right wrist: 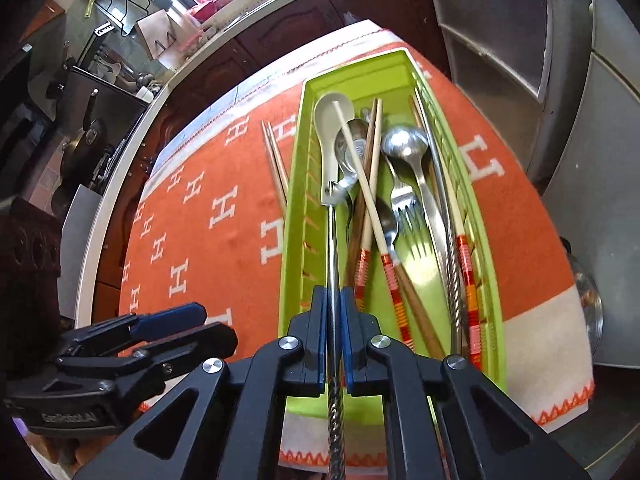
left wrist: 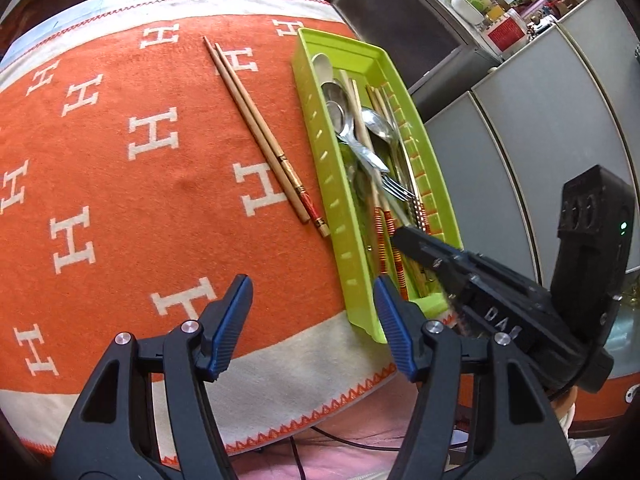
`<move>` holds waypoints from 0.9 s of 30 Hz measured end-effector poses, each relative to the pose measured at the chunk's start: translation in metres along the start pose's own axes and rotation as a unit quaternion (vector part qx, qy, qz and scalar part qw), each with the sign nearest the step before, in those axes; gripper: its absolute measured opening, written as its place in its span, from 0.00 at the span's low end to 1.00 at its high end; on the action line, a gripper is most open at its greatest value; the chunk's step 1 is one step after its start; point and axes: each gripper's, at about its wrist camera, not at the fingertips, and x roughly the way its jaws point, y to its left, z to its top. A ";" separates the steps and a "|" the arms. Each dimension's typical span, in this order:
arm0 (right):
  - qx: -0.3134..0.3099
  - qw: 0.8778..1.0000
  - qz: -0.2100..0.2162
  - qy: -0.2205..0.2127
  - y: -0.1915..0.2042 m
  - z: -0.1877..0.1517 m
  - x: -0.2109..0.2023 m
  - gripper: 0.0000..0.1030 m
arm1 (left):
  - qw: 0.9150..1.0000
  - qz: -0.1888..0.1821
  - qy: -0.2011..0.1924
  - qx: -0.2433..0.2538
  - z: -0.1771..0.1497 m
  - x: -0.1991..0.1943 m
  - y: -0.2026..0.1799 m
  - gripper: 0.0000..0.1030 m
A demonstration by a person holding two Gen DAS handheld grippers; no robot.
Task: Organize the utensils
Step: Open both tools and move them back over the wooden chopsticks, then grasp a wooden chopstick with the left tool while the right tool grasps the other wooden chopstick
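We see right gripper [right wrist: 333, 304] clamped on metal chopstick [right wrist: 331, 240] over green tray [right wrist: 292, 248]; left gripper [left wrist: 312, 308] spread, empty, beside tray.

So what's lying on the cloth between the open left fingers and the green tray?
Nothing lies there. In the left wrist view only bare orange cloth shows between the left gripper and the green tray; the wooden chopsticks lie farther off.

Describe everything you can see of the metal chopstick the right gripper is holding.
The metal chopstick is thin, shiny steel, smooth along its shaft with a twisted handle end. The right gripper is shut on it near that twisted part. It points forward along the green tray, near its left wall, its tip reaching the white spoon.
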 end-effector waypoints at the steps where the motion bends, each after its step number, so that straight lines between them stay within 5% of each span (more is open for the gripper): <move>1: 0.001 1.000 -0.005 -0.006 0.001 0.005 -0.001 0.06 | 1.000 0.001 0.000 -0.005 0.001 0.001 0.003 0.58; 13: -0.025 0.998 -0.055 -0.031 0.019 0.078 0.013 0.07 | 0.999 0.015 -0.019 -0.034 0.028 0.005 0.027 0.58; 19: -0.049 0.995 -0.075 -0.053 0.035 0.099 0.010 0.22 | 0.998 0.028 -0.035 -0.043 0.052 0.006 0.038 0.58; 27: -0.046 0.996 -0.052 -0.056 0.042 0.103 0.007 0.22 | 0.991 0.105 -0.049 -0.072 0.092 0.039 0.055 0.49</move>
